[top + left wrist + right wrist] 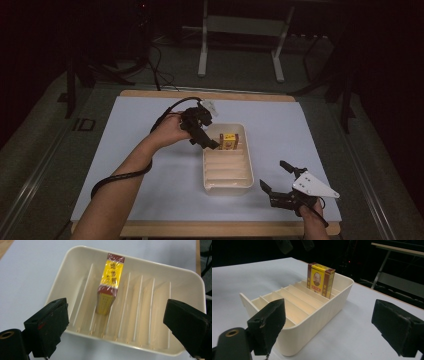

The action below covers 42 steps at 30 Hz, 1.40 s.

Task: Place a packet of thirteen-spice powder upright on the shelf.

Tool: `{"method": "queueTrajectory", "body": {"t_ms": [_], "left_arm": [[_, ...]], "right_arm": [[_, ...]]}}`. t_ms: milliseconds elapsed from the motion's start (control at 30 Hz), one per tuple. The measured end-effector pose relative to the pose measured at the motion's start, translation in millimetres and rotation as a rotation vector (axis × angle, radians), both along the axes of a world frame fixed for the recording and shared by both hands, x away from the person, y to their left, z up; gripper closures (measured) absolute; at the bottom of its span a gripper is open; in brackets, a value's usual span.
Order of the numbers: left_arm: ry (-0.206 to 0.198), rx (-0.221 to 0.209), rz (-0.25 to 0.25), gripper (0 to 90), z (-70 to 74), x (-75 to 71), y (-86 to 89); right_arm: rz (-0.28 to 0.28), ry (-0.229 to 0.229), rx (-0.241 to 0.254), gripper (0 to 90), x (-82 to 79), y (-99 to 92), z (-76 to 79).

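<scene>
The slotted tray [190,280] is plain cream, ribbed along its outer wall. The box [320,280] standing in it is yellow with dark red bands (a small portrait sits on its face, and dark characters run along its top edge). The desk [150,125] is pale blue-white with a light wooden border. Both claws' jaws are matte black.

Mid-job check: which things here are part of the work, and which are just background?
In play:
- cream divided tray
- yellow and red box standing in a far slot
- left claw, open, at the tray's far end
- right claw, open, beside the tray

Background:
- metal stand behind the table
- floor cables
</scene>
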<state>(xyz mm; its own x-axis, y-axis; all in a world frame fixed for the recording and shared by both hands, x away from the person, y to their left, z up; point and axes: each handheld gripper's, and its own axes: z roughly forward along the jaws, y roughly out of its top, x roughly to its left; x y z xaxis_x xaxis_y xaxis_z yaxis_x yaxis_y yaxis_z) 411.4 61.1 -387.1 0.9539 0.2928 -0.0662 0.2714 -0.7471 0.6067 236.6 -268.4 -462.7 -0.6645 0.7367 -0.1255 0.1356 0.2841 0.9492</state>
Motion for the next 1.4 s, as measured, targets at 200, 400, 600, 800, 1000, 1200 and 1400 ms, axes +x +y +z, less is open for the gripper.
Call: {"method": "queueTrajectory", "body": {"t_ms": [200,400,600,800,1000,1200,1400], "left_arm": [[-0.015,-0.003,0.060,6.4,-0.3,-11.5,18.1],[-0.002,0.001,0.125,6.5,-5.6,-19.2,37.9],[-0.012,0.019,0.209,6.5,-13.9,-29.1,55.5],[-0.009,0.016,0.307,7.8,-22.1,-37.6,72.8],[-0.045,-0.004,0.439,7.7,-26.4,-49.4,87.5],[-0.057,-0.002,0.480,6.8,-31.0,-65.7,97.1],[-0.081,-0.013,0.518,3.9,-35.9,-86.0,102.0]], "right_arm": [[-0.029,0.005,0.015,12.0,1.4,-1.2,-1.0],[-0.037,0.016,0.022,12.0,2.0,-0.8,-1.7],[-0.045,0.014,0.019,12.0,2.1,-0.9,-2.1],[-0.046,0.004,0.005,12.0,1.3,0.8,-2.0],[-0.048,0.002,-0.003,12.0,1.6,1.4,-2.6],[-0.046,0.005,-0.005,12.0,1.0,2.2,-2.6],[-0.047,0.000,-0.006,12.0,0.8,2.3,-2.3]]}}
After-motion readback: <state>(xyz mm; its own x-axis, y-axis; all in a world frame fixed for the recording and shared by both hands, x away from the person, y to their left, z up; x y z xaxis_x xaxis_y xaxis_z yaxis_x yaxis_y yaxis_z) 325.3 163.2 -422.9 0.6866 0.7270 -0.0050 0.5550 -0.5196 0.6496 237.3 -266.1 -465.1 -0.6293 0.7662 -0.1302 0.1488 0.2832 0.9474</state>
